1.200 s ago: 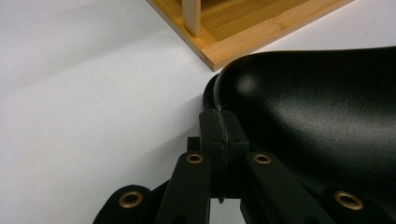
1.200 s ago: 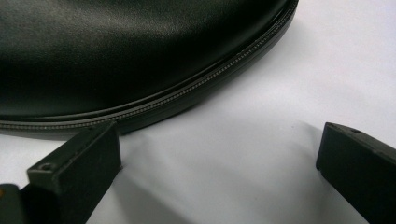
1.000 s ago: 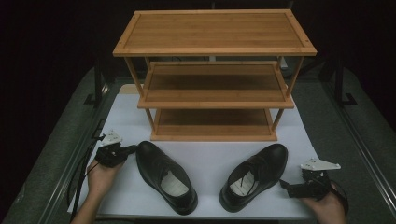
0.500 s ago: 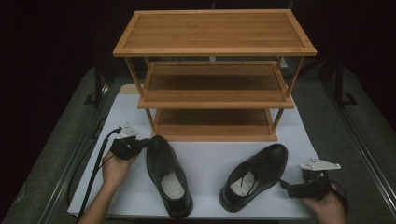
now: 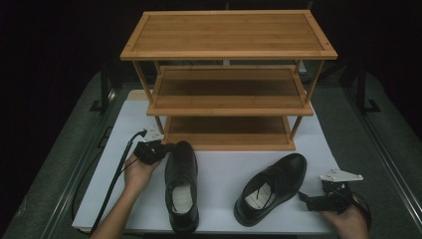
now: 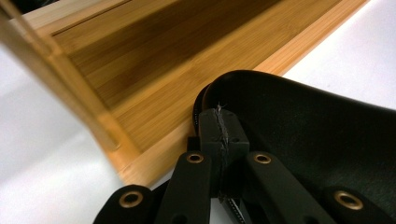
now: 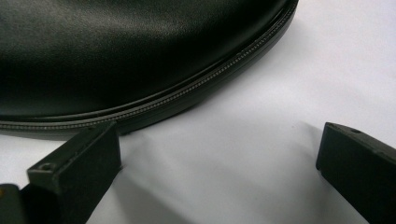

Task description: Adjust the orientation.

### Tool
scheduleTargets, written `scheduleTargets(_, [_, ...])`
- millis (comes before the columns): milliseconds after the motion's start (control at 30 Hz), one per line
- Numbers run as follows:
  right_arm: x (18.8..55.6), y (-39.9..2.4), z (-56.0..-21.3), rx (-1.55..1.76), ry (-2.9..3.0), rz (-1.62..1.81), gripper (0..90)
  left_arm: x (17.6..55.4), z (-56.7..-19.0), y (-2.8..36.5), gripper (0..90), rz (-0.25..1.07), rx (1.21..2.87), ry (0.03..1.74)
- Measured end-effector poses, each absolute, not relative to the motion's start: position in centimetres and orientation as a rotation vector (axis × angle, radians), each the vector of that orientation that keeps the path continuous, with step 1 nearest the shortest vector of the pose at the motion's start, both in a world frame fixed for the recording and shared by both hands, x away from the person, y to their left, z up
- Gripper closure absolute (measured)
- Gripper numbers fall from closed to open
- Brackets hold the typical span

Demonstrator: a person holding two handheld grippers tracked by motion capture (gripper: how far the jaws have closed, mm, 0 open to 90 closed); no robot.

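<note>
Two black leather shoes (image 5: 181,185) (image 5: 272,186), upright, apart

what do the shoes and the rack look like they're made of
Both shoes, left shoe and right shoe: smooth black leather or a lookalike, with a soft sheen and a stitched welt in the right gripper view. The rack: likely bamboo or light wood, with visible strip grain and a satin, honey-coloured finish.

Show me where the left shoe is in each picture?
High view: left shoe, lower left, toe toward the rack.
Left gripper view: right half, by the left gripper.
Right gripper view: not in it.
Shared landmark: the white mat.
</note>
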State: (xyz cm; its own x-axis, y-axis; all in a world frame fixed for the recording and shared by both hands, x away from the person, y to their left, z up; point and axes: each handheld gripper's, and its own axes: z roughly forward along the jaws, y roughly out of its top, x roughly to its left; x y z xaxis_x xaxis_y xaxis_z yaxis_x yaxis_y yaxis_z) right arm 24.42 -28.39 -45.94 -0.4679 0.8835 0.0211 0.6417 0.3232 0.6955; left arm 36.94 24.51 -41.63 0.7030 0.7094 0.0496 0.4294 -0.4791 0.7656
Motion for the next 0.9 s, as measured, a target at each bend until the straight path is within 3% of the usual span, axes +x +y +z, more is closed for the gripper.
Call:
scheduleTargets(433, [24.4,-28.4,-45.9,1.356,2.232,0.921,0.0,37.3,-41.2,22.8,90.0,0.449,2.172,0.811])
scheduleTargets(900, [24.4,-28.4,-45.9,1.355,2.231,0.92,0.0,30.7,-41.2,27.3,90.0,0.372,2.158,0.832])
